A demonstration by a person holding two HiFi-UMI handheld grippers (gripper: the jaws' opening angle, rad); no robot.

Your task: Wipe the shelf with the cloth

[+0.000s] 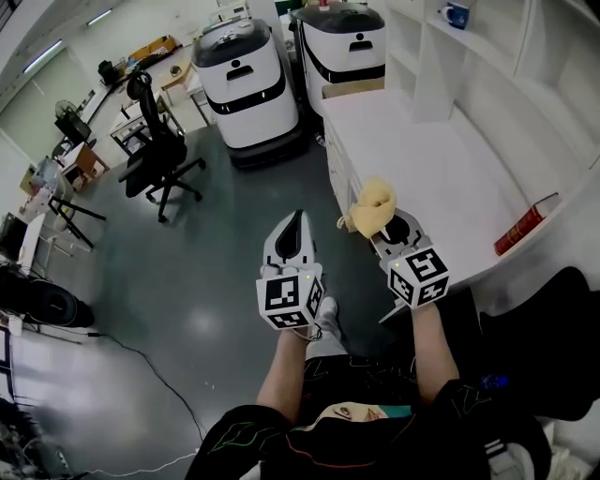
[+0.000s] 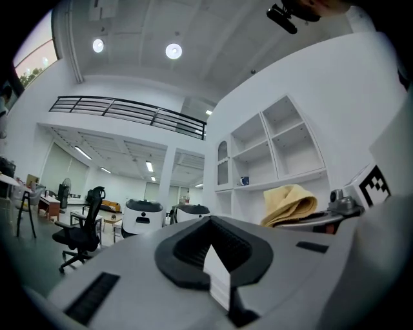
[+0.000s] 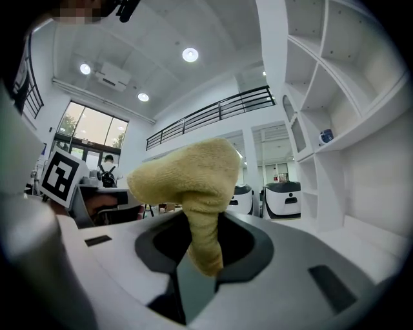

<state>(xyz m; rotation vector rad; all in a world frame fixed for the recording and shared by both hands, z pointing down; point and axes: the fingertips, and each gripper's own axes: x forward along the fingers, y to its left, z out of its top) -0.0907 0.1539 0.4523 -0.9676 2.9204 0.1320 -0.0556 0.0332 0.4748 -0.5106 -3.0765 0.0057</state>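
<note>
Right gripper (image 1: 386,228): I've got its jaws clamped on the yellow terry cloth (image 1: 373,204), held over the near-left edge of the white shelf unit (image 1: 441,159). Left gripper (image 1: 296,225): jaws together, empty. Blue mug (image 1: 457,14) sits in a far cubby.

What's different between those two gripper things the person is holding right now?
The right gripper is shut on a yellow cloth, while the left gripper is shut with nothing in it. The right gripper sits at the edge of the white shelf, while the left gripper hangs over the grey floor. Both are shut and point forward.
</note>
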